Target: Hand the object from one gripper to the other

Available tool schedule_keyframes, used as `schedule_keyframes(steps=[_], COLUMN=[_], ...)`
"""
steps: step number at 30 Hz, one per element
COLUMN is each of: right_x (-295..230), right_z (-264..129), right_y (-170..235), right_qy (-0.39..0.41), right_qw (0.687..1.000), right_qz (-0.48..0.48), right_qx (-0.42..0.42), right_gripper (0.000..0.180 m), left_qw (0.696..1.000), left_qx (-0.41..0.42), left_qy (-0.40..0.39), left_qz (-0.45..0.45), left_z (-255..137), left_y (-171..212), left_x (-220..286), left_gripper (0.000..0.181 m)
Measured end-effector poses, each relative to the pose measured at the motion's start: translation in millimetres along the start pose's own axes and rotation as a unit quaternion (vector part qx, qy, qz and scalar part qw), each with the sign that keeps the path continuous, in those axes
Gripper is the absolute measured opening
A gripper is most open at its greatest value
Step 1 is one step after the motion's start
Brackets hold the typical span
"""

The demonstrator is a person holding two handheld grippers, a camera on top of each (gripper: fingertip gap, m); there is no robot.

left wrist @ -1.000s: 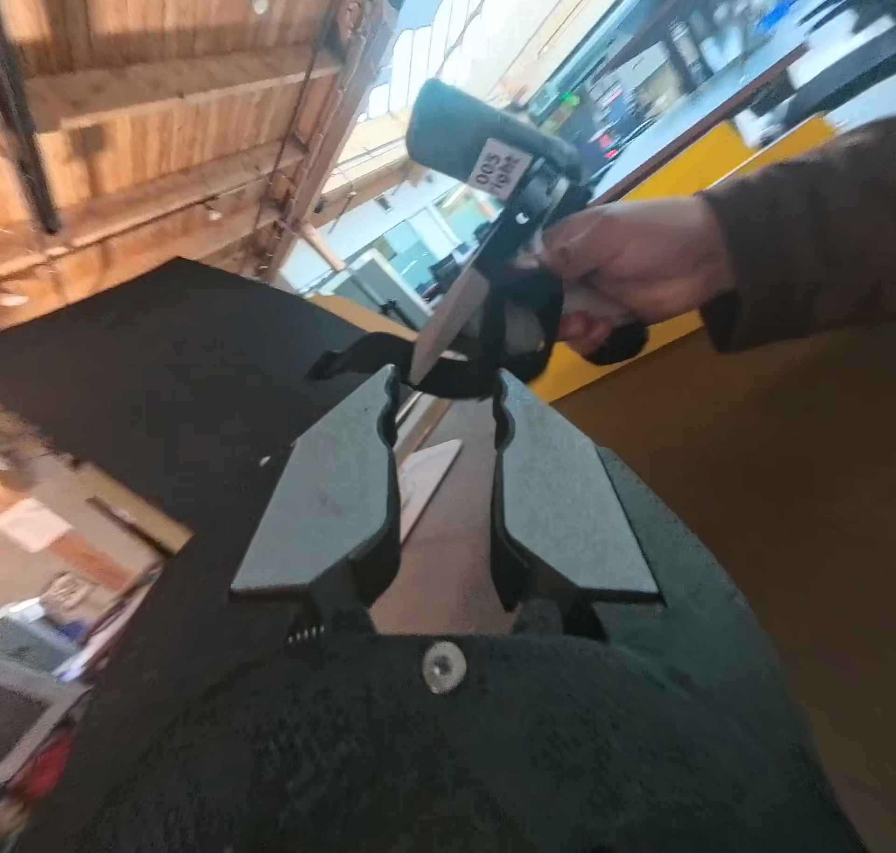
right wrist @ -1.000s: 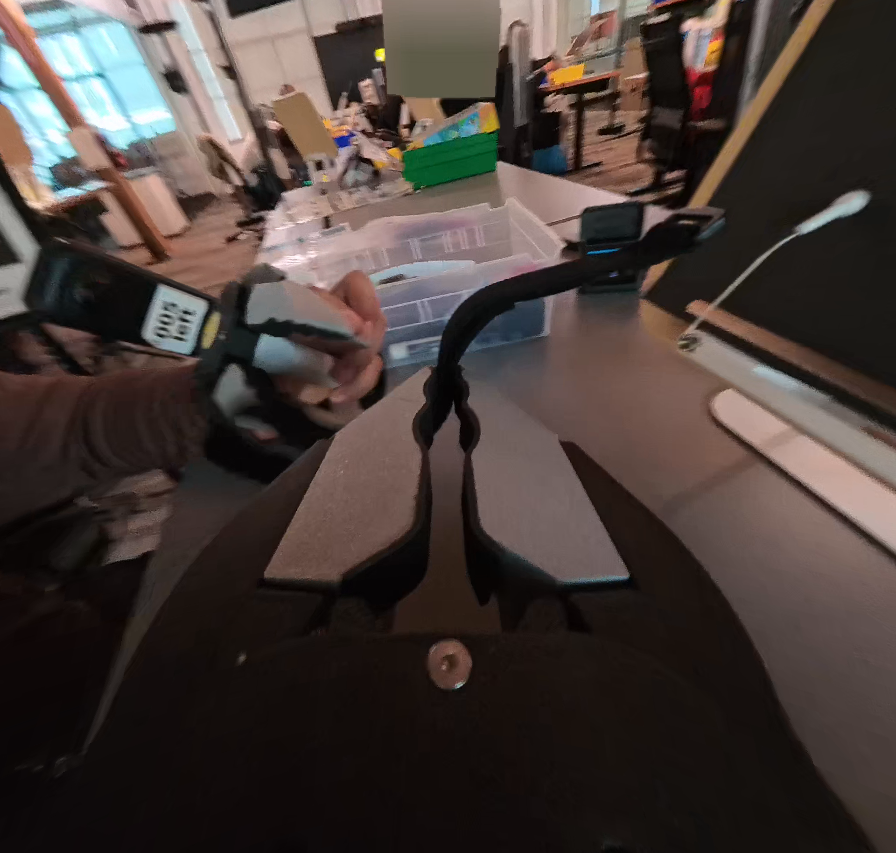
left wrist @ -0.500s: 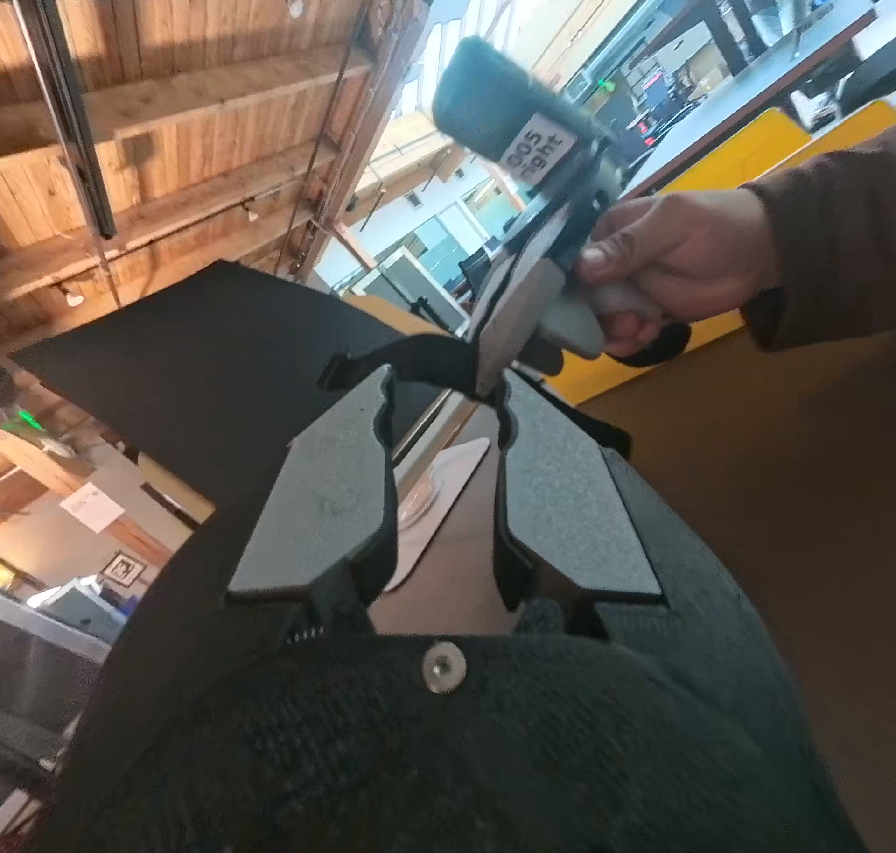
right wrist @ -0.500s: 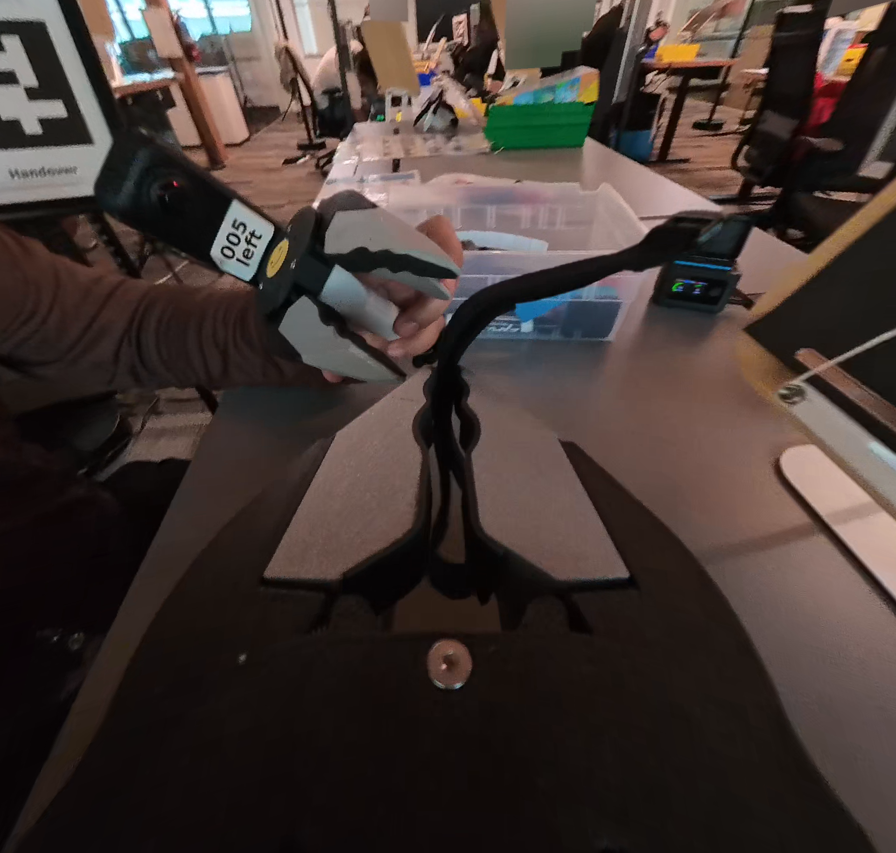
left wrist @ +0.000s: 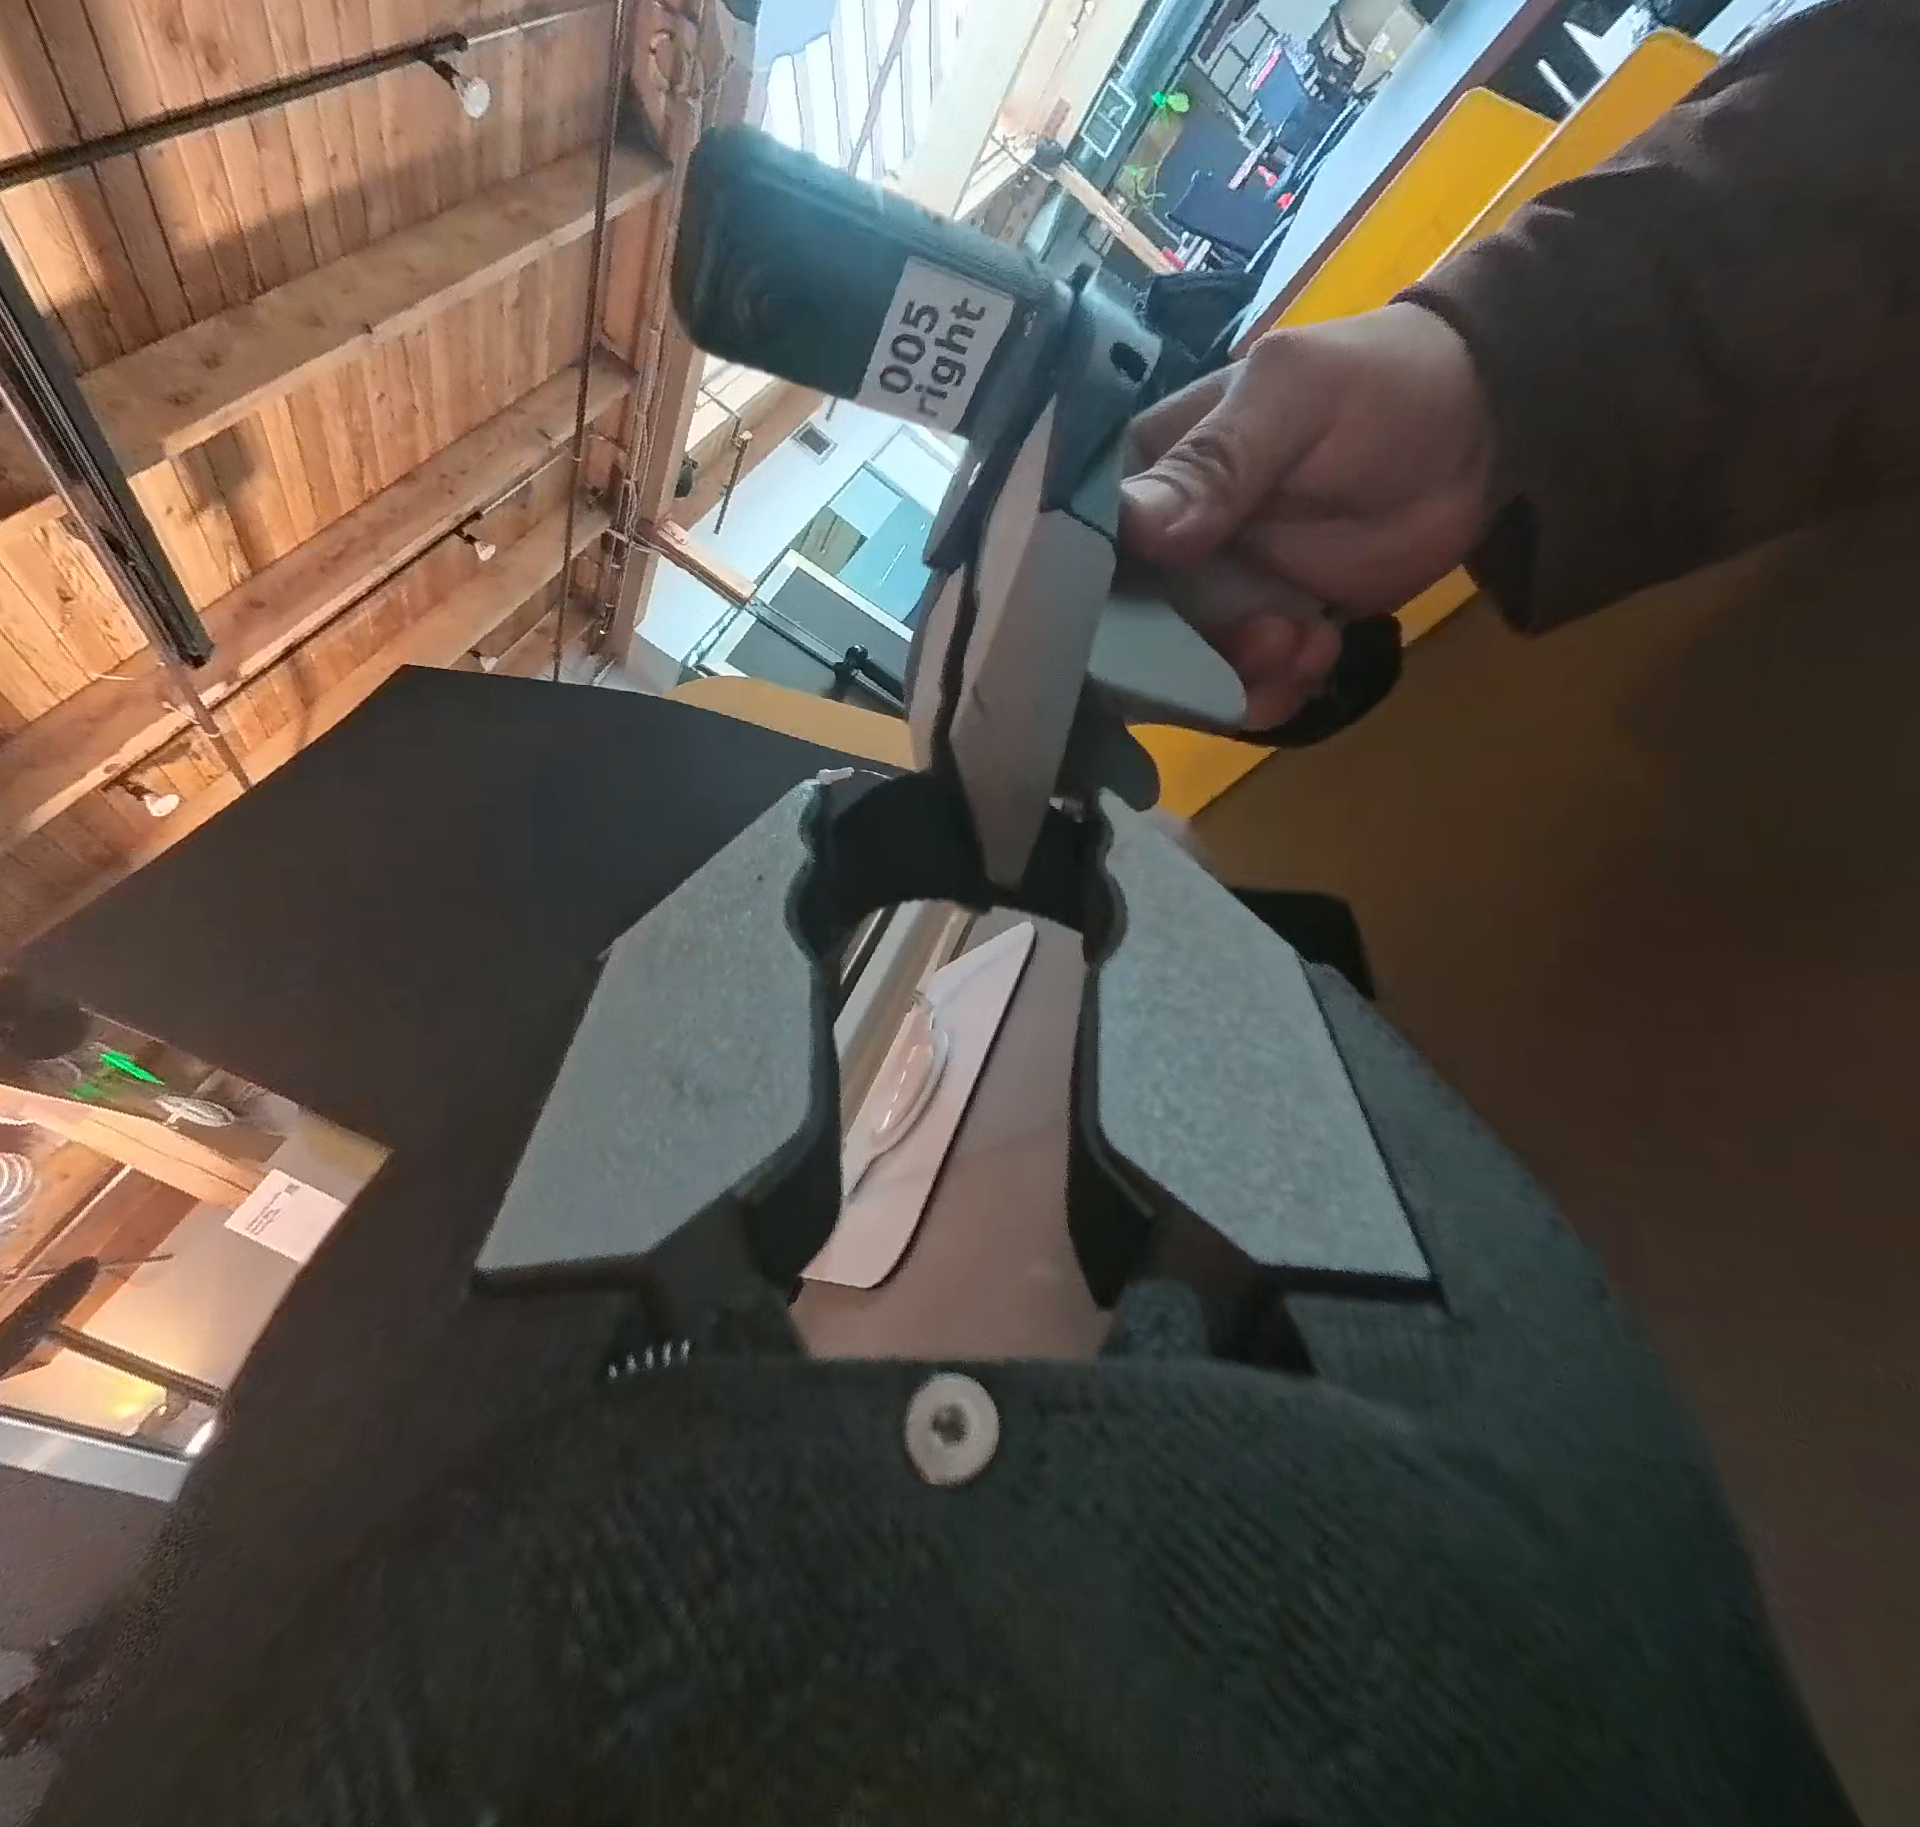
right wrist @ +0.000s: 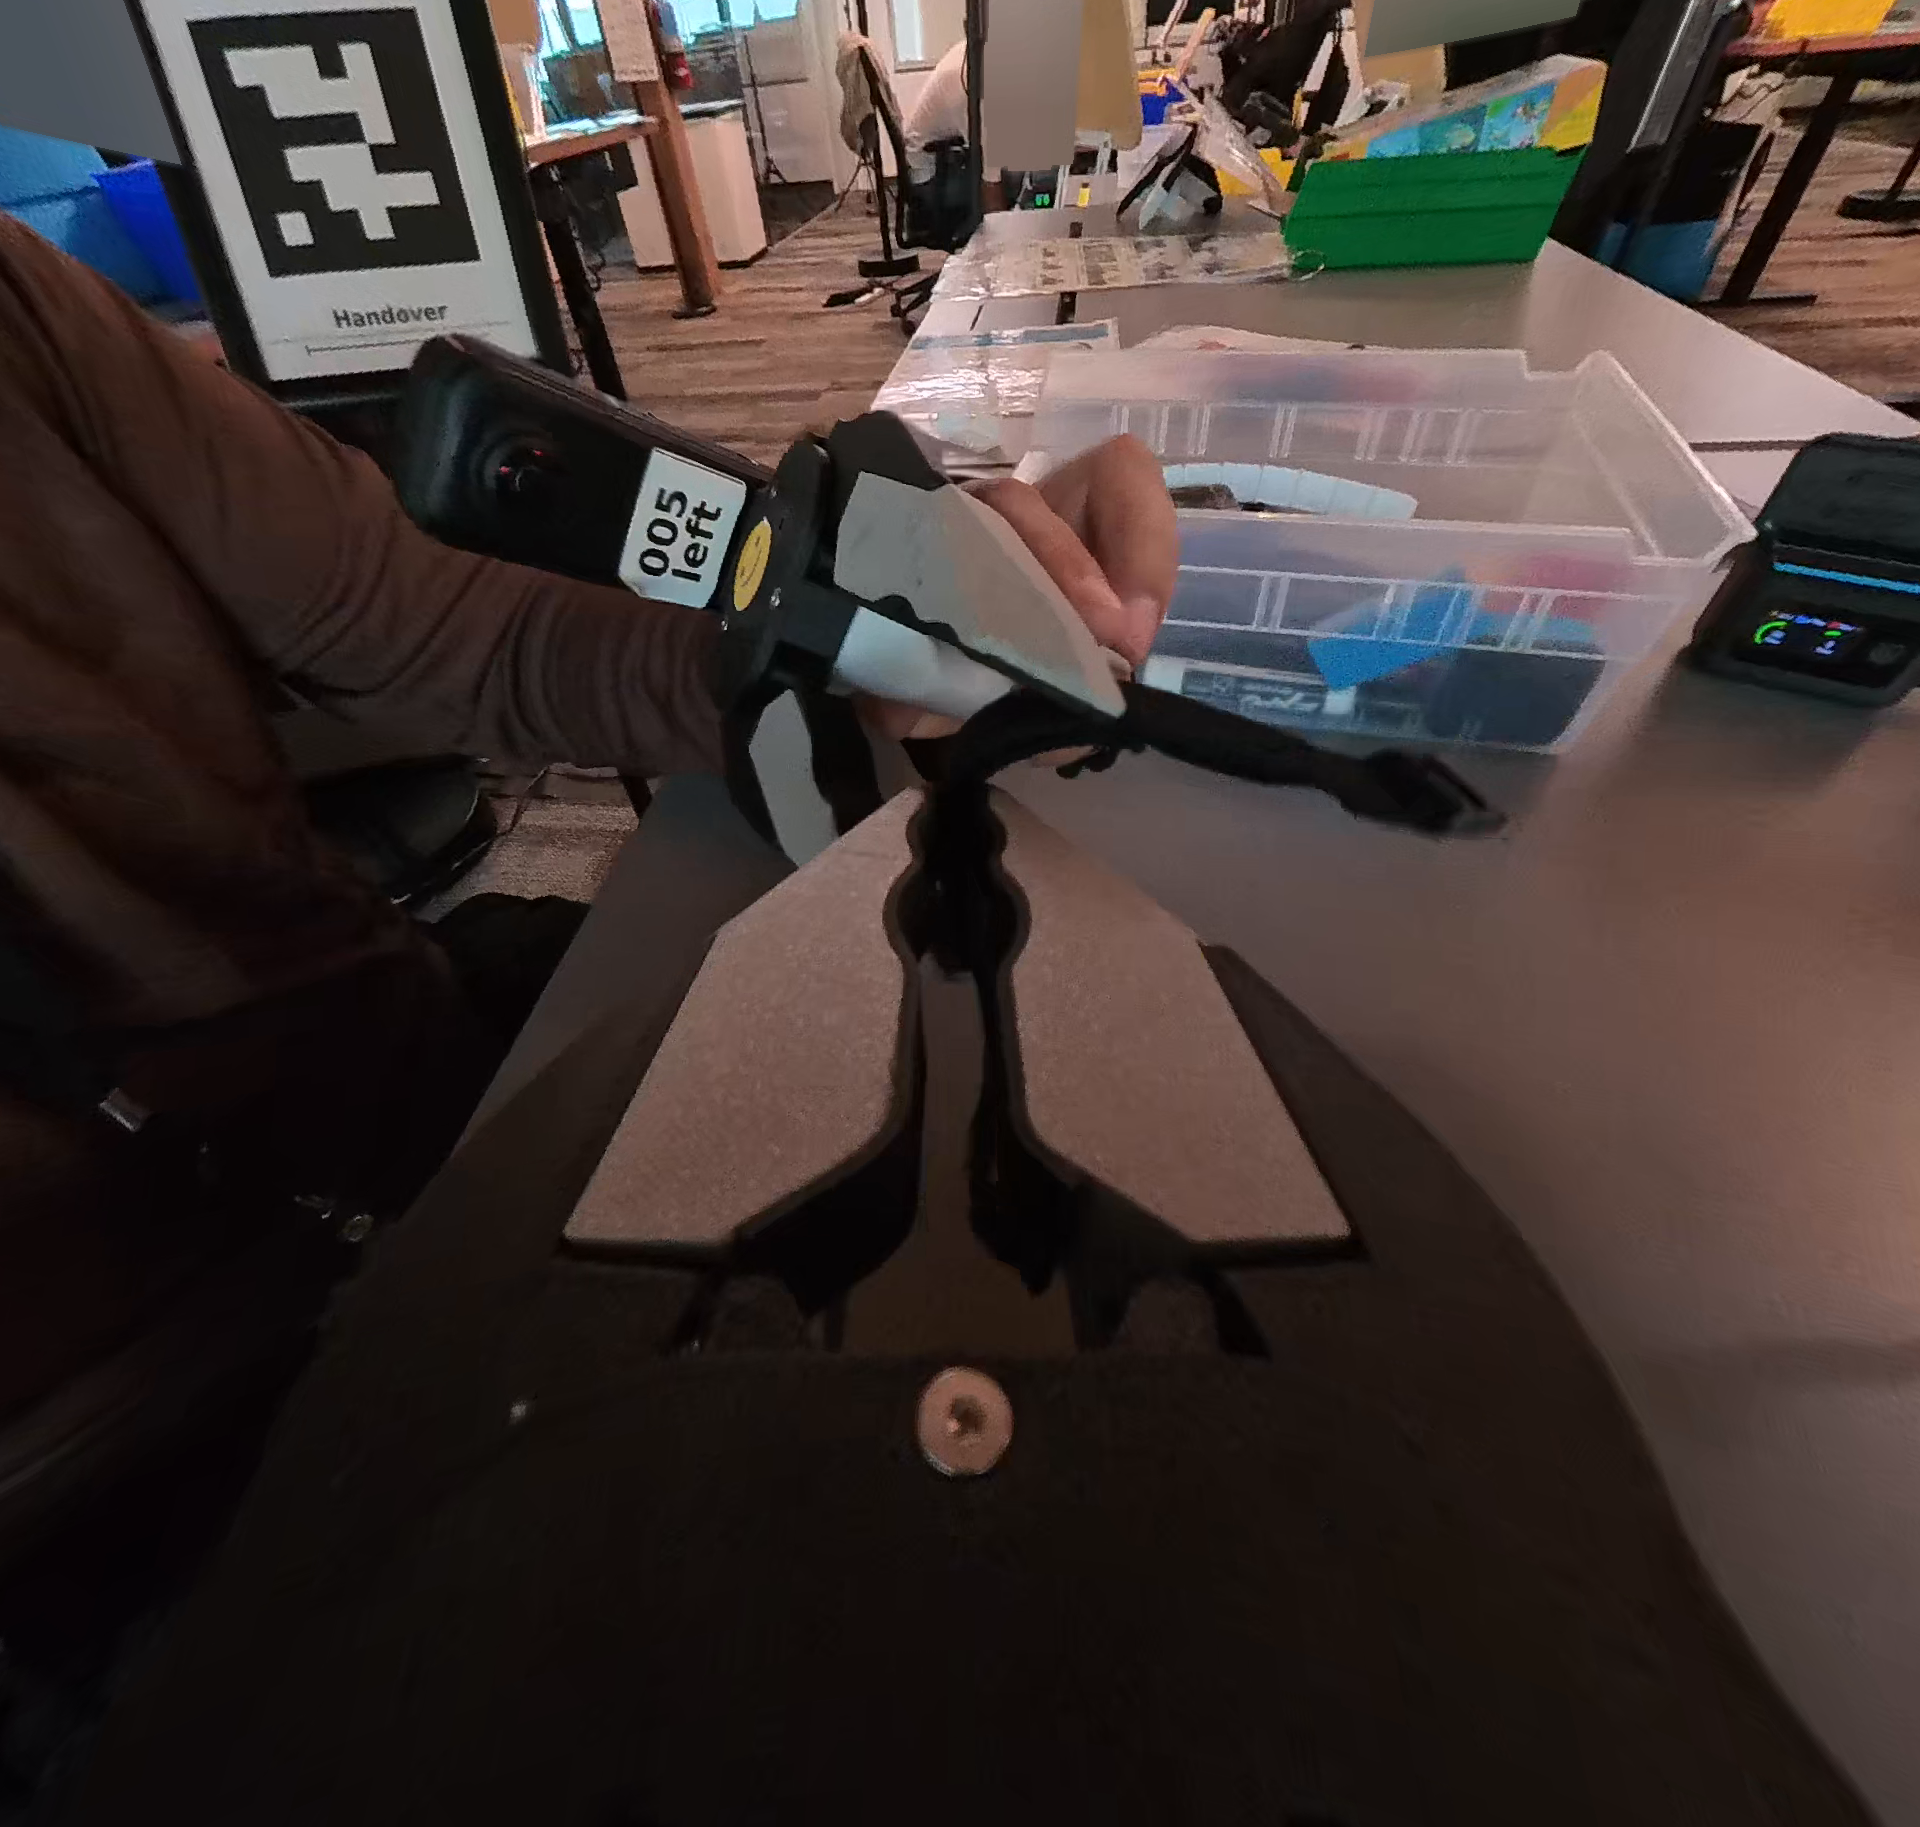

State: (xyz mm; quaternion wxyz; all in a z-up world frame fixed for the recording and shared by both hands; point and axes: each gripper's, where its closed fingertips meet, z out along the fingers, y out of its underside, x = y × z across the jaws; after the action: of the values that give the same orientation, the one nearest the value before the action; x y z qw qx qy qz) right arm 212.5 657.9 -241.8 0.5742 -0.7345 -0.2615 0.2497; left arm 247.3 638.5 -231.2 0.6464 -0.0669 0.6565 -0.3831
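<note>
Since the frame 1 second earlier, the two grippers have been brought together: in the left wrist view the black strap [left wrist: 914,858], then seen ahead of the tips, is now lying across the gap between the fingertips of the left gripper [left wrist: 951,868]. The jaws of that gripper are held apart, with the strap passing between their notched tips but not yet pinched. The right gripper [left wrist: 992,728] is seen coming down from above, gripped by a hand [left wrist: 1309,489], its tips closed on the strap just beyond the left tips. Beneath the jaws a white base plate [left wrist: 935,1081] is seen on the brown bench [left wrist: 1558,1050].

In the right wrist view, the right gripper [right wrist: 961,842] is seen clamped on the strap [right wrist: 1226,738], which is pinched in the notches at the tips; 1 end runs back between the fingers and the other end, with a buckle, reaches toward the right side of the bench [right wrist: 1558,1050]. The left gripper [right wrist: 1101,697] is seen meeting the strap just beyond the right tips, in front of a clear plastic bin [right wrist: 1403,551].

The step in hand is judged to be the transfer itself. The next move calls for the left jaws to be closed on the strap before the right jaws are released; otherwise the limp strap could be dropped.
</note>
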Motion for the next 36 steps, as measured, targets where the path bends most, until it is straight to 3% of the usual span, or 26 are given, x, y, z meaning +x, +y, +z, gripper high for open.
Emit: schedule_keyframes(steps=[1,7,13,18,22,28,33,36], right_x=[0,-2,23,30,34,24,17,14], right_z=[-1,-3,-18,-33,-21,-3,1,0], right_y=[-1,-2,-4,-18,0,6,-2,1], right_qy=[0.002,0.002,0.064,0.06,0.066,0.03,0.003,-0.001], right_qw=[1.0,1.0,0.998,0.994,0.995,0.996,0.996,0.997], right_qz=[-0.002,-0.009,0.022,0.06,0.069,0.083,0.085,0.072], right_qx=[0.003,0.001,0.011,0.07,0.023,0.014,0.039,0.026], right_gripper=[0.002,0.005,0.021,0.036,0.054,0.063,0.05,0.01], left_qw=[1.0,1.0,0.996,0.98,0.944,0.875,0.867,0.866], left_qx=[0.001,-0.011,-0.083,-0.062,0.011,0.158,0.163,0.153], left_qy=[-0.001,-0.002,-0.027,-0.041,-0.022,0.047,0.102,0.097], left_qz=[-0.004,0.015,0.005,-0.183,-0.329,-0.456,-0.46,-0.466], left_z=[0,0,3,0,-5,-19,-15,-12], left_y=[0,4,35,44,32,-6,-15,-12], left_x=[-1,-1,-13,-35,-46,-55,-36,-33], left_gripper=[0.043,0.033,0.015,0.011,0.01,0.01,0.012,0.013])
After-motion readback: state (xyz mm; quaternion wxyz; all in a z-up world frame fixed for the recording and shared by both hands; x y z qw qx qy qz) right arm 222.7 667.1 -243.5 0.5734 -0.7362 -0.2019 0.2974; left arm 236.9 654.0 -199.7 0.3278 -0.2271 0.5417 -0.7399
